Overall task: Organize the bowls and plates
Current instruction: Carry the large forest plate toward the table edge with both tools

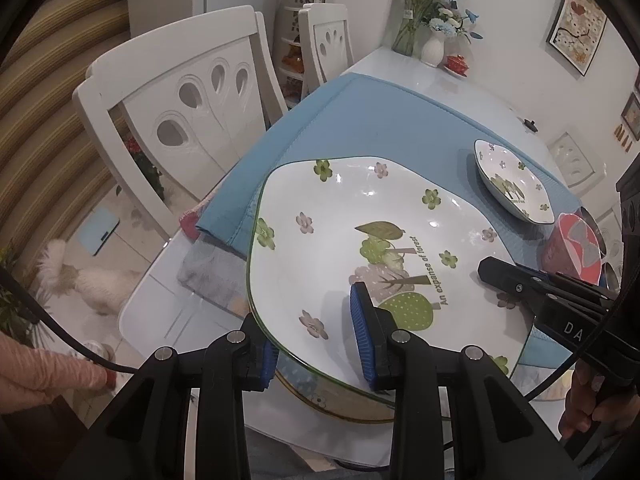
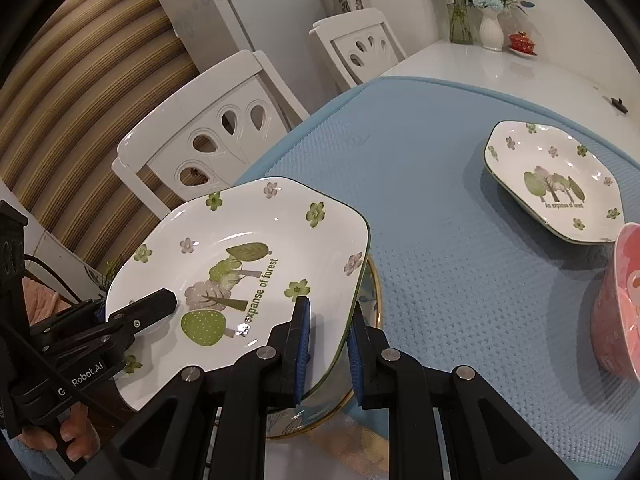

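The left gripper and right gripper each have jaws clamped on opposite rims of the large white ceramic plate with green tree print, lower centre of both frames, above a gold-rimmed plate on the blue-matted surface.

In my right wrist view the large plate sits lower left, above a gold-rimmed plate on the mat, the small plate right, the bowl at the right edge, chairs upper left.
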`<state>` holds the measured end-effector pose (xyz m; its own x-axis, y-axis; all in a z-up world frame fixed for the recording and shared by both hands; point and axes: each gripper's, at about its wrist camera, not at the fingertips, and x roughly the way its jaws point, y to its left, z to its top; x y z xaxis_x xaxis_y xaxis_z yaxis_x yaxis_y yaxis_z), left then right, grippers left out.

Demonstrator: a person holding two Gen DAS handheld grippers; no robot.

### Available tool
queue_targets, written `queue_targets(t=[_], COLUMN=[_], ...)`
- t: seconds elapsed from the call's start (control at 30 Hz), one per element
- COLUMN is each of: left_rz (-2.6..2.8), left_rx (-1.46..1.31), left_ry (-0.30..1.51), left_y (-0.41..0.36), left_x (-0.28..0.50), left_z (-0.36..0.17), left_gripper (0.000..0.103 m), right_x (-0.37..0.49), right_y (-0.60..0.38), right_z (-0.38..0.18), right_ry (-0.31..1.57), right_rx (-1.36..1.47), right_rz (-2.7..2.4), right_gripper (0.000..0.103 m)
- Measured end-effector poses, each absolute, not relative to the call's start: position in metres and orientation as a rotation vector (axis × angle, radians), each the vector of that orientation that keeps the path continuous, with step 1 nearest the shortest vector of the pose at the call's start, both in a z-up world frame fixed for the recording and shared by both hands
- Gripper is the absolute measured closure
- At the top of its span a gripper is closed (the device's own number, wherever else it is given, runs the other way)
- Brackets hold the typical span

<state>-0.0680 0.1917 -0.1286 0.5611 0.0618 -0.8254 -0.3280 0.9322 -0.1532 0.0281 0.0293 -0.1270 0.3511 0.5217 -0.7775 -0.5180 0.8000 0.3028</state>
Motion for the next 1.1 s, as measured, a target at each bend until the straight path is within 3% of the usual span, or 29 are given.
queue_targets(t=[1.1], left_rz=[0.246], left_rx=[-0.366], left_ry=[0.999], left_y=[0.198], left_x=[-0.073], left_z=[-0.148], left_gripper=[0.074], right_x=[0.033], right_y=[0.039], right_z=[-0.140], right_ry=[1.087], right_rx=[0.020], right_rz=[0.698], right_gripper=[0.086])
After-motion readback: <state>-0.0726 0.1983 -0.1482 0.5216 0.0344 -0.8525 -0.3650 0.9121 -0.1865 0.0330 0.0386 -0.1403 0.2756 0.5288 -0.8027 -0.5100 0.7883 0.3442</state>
